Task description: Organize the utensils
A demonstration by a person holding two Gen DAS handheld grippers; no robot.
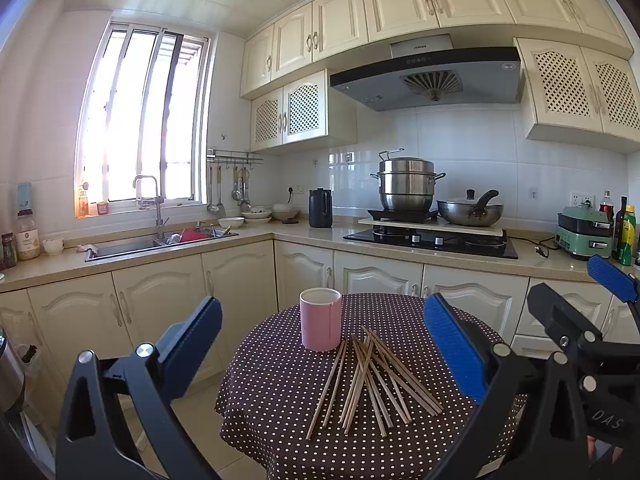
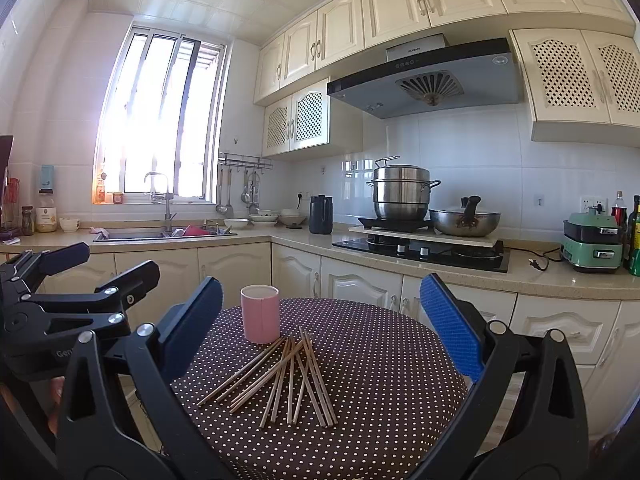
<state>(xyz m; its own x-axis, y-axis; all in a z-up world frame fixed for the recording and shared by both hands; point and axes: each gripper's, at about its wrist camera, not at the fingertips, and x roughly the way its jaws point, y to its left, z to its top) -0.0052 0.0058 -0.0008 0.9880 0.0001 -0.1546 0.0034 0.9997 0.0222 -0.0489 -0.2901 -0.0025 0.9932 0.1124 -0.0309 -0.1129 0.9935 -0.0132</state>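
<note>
A pile of several wooden chopsticks (image 1: 372,384) lies crossed on a round table with a brown polka-dot cloth (image 1: 280,392). A pink cup (image 1: 320,319) stands upright just behind the pile. My left gripper (image 1: 320,356) is open and empty, held above the table's near side. In the right wrist view the chopsticks (image 2: 286,380) lie in front of the pink cup (image 2: 260,313) on the cloth (image 2: 380,380). My right gripper (image 2: 320,336) is open and empty, also above the table. Each gripper shows at the edge of the other's view.
Kitchen counters run behind the table, with a sink (image 1: 132,246), a black kettle (image 1: 320,208), a stove with a steel pot (image 1: 406,184) and a wok (image 1: 472,210), and a green appliance (image 1: 584,236). Floor lies to the left of the table.
</note>
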